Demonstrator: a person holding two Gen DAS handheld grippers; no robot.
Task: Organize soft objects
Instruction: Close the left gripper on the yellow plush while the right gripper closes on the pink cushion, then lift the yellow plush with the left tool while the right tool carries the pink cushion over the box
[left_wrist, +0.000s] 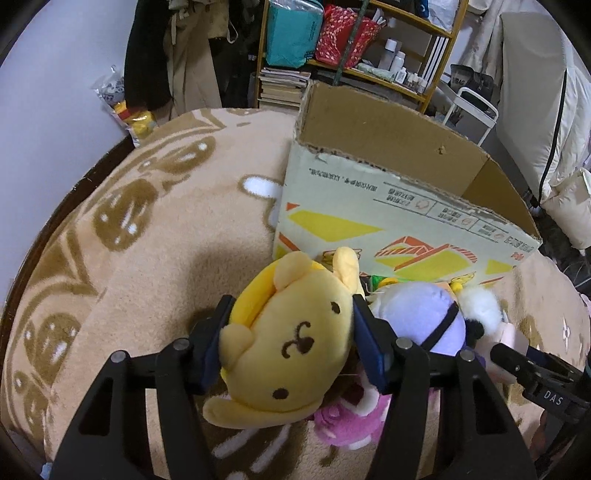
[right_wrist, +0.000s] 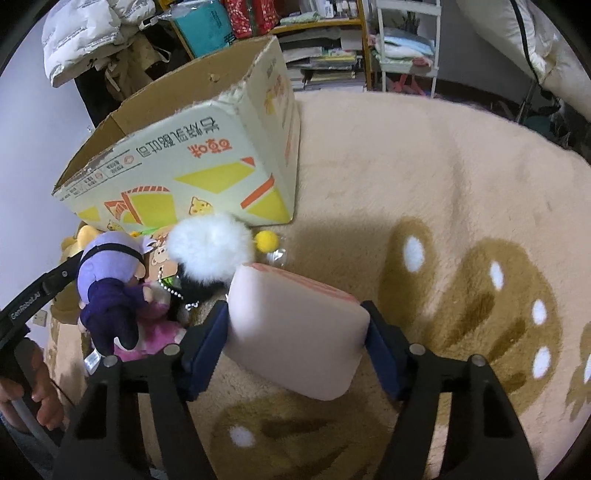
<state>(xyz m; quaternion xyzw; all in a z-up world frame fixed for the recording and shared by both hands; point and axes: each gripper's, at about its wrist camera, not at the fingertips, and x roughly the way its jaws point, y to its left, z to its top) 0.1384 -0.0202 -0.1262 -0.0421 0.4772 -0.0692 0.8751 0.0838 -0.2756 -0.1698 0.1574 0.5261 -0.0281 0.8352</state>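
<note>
Between the blue pads of the left tool a yellow dog plush is gripped, both pads pressed into its sides, above the beige blanket. Between the pads of the right tool a pale pink cushion with a red printed edge is clamped in the same way. Just beside both, a heap of soft toys is seen lying on the blanket: a lilac-headed doll, a white fluffy ball, a pink plush and a small yellow pompom. Behind the heap an open cardboard box is stood, with its flaps torn off; its inside is only partly shown, and no contents can be made out. Yellow shapes, orange drawings and rows of Chinese characters are printed on its cream wall. "DAS" is read on the black arm of the right tool in the left view, and "GenRobot.AI" on the left tool's arm in the right view. A hand is seen on the left tool's grip. Farther back, shelves of books, bottles and packages are visible.
</note>
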